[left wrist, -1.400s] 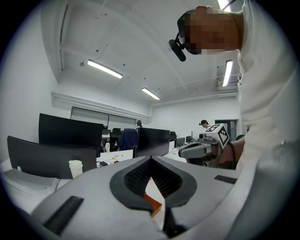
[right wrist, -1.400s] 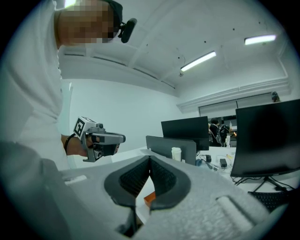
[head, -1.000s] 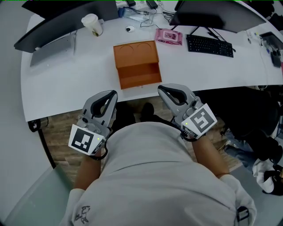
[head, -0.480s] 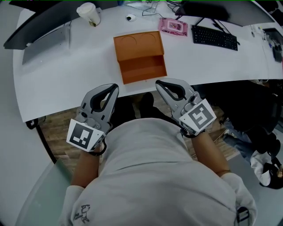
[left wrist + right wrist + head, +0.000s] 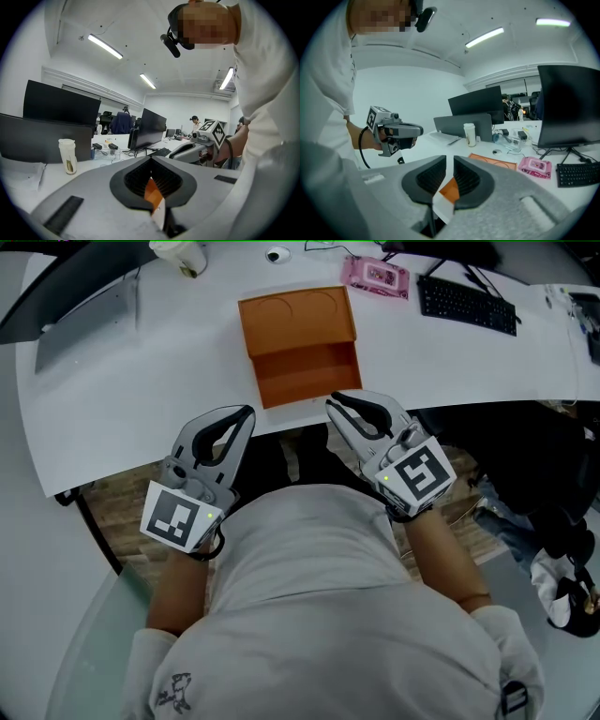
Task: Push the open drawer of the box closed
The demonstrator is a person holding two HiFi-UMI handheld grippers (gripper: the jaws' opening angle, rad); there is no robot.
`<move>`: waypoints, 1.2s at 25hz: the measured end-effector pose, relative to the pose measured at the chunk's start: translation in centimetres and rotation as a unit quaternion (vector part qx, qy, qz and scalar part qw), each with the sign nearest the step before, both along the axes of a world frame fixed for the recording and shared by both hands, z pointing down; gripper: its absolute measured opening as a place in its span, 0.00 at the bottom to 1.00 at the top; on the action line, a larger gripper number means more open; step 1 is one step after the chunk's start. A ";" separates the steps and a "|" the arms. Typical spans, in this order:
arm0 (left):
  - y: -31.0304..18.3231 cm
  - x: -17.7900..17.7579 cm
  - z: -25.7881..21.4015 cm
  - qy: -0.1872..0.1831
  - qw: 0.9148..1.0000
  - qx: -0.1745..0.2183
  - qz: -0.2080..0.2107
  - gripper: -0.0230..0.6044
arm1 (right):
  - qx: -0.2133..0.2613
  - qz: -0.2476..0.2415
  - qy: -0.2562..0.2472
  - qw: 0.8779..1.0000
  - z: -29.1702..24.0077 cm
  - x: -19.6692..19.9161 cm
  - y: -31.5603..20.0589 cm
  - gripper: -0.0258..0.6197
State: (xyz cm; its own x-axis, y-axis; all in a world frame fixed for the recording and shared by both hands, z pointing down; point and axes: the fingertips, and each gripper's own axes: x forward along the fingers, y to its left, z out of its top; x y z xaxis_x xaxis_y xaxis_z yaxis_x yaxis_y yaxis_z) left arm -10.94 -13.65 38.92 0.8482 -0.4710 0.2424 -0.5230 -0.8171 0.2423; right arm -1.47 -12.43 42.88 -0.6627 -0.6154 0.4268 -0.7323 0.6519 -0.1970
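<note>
The white desk carries an orange box close to its near edge; the open drawer juts toward the person, its front almost level with that edge. The likeliest trouble is that the box is not braced by anything; a push on the drawer front may slide the whole box back across the desk, toward the keyboard, the pink pack and the cup, with the drawer staying out. The right gripper sits at the drawer's near right corner, and I cannot tell whether it touches; a push from that corner, off centre, could turn the box or jam the drawer askew. Its jaws have just been opening and stand slightly apart with nothing between them; a parted jaw could straddle the thin drawer front and catch on it. The left gripper, jaws together and empty, hangs at the desk's edge left of the drawer; brought forward low, it might knock that edge.
</note>
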 end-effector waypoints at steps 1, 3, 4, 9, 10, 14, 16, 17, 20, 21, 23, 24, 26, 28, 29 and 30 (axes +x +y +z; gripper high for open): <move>-0.2 0.1 0.3 0.001 1.000 0.000 0.000 0.04 | -0.007 0.003 0.000 1.000 0.6 0.1 -0.1 0.12; -0.4 0.3 1.1 0.001 1.000 -0.005 0.004 0.04 | -0.022 0.008 0.001 1.000 1.8 0.3 0.0 0.12; -0.4 0.3 1.6 -0.001 1.000 -0.008 0.007 0.04 | -0.029 0.011 0.003 1.000 2.5 0.4 0.0 0.12; -0.6 0.6 4.1 -0.006 1.000 -0.025 0.017 0.04 | -0.055 0.024 0.025 0.998 6.7 0.9 0.1 0.13; -0.8 0.7 4.4 -0.005 0.999 -0.027 0.018 0.04 | -0.065 0.029 0.030 0.997 7.8 1.1 0.3 0.13; -0.7 1.2 5.9 -0.006 0.999 -0.038 0.024 0.04 | -0.111 0.048 0.031 0.992 11.9 1.9 1.6 0.15; -0.4 1.5 6.7 -0.006 0.999 -0.039 0.030 0.04 | -0.124 0.054 0.031 0.990 13.3 2.2 2.2 0.15; -0.4 1.7 7.1 -0.005 0.999 -0.039 0.033 0.04 | -0.128 0.055 0.032 0.990 13.9 2.3 2.4 0.15; 0.0 1.5 9.1 -0.027 0.998 -0.049 0.043 0.04 | -0.140 0.059 0.036 0.988 15.4 2.5 2.9 0.15; 0.3 1.3 10.0 -0.043 0.996 -0.055 0.048 0.04 | -0.145 0.061 0.037 0.987 15.8 2.5 3.0 0.15; 0.6 1.2 11.5 -0.056 0.995 -0.062 0.054 0.04 | -0.156 0.067 0.034 0.985 16.8 2.5 3.3 0.15; 0.7 1.2 12.1 -0.057 0.995 -0.065 0.055 0.04 | -0.161 0.068 0.034 0.984 17.3 2.5 3.4 0.15; 0.8 1.1 13.2 -0.058 0.994 -0.068 0.057 0.04 | -0.169 0.071 0.034 0.982 18.3 2.5 3.5 0.15; 0.9 1.1 14.3 -0.062 0.994 -0.072 0.061 0.04 | -0.180 0.074 0.035 0.980 19.5 2.4 3.5 0.15; 1.0 1.0 14.8 -0.064 0.993 -0.074 0.062 0.04 | -0.185 0.074 0.037 0.979 20.1 2.4 3.6 0.15; 1.0 1.0 15.3 -0.066 0.993 -0.077 0.063 0.04 | -0.190 0.074 0.039 0.978 20.7 2.2 3.6 0.15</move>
